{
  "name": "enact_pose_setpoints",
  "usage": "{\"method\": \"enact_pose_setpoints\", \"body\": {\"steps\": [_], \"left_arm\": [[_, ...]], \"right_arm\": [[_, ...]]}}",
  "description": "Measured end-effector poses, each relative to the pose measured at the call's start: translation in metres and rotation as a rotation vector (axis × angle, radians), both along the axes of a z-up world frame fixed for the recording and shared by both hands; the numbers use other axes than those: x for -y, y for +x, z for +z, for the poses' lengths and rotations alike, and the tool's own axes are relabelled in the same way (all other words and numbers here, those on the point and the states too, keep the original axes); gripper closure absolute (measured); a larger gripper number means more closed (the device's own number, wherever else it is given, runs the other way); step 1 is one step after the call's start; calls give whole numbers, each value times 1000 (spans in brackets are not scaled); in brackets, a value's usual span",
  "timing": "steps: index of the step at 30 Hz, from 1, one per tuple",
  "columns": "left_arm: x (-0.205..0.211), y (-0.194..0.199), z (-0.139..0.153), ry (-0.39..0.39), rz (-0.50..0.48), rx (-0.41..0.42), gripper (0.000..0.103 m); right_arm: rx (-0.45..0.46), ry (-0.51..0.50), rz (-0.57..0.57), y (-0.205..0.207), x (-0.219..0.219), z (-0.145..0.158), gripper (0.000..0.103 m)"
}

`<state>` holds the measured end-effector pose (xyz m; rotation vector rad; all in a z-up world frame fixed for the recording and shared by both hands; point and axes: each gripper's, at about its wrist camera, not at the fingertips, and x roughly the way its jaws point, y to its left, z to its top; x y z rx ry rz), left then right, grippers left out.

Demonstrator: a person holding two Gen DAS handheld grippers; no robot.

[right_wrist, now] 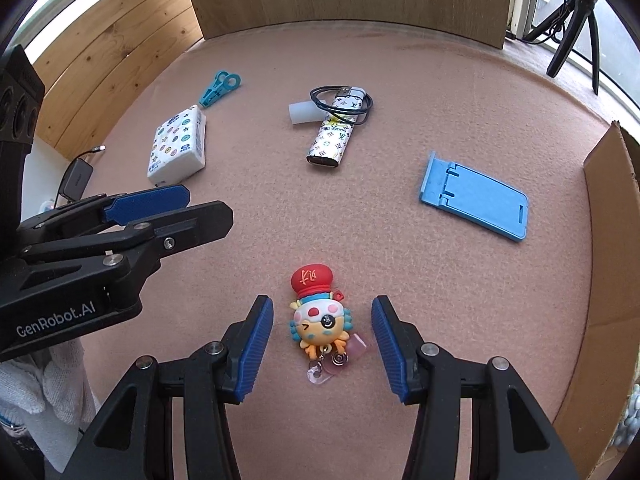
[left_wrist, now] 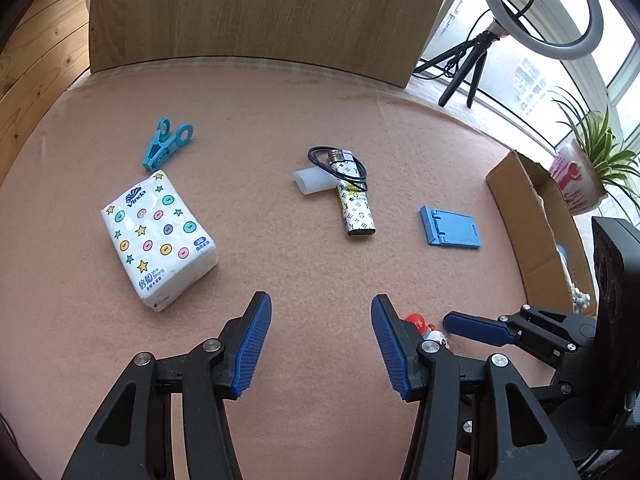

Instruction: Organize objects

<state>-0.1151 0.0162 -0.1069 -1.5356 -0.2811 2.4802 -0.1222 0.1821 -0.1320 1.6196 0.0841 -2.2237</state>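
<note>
Low in the right wrist view the right gripper hangs released, jaws straddling the clown keychain on the counter, hat toward the frame's top, left gripper farther off.

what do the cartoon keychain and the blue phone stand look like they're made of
Cartoon keychain: probably soft rubber or PVC, with moulded rounded shapes, flat bright colours and a slight sheen.
Blue phone stand: looks like rigid matte plastic, with crisp moulded edges, a hinge and a cut slot.

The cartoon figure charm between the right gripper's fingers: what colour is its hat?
Red, with a light marking on the hat; the right wrist view shows it best.
</note>
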Motion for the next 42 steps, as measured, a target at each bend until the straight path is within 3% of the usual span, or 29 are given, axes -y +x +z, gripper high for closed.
{"method": "enact_pose_setpoints", "body": {"steps": [4,23,32,37,42], "left_arm": [[-15,-15,-1,-9,-27,-2,47],[-155,-84,-1,-63,-406,-51,46],[-179,-99,-21,-60,-515,33,46],[-185,-82,-21,-131,-586,41,46],[-195,-69,-21,-260,-611,9,49]], "right_arm": [[0,3,-7,1,-9,-1,74],[55,-55,-255,35,-100,0,74],[73,-81,-293,49,-115,3,75],[86,-99,-311,52,-121,1,74],[84,-96,-315,55,-121,2,74]]}}
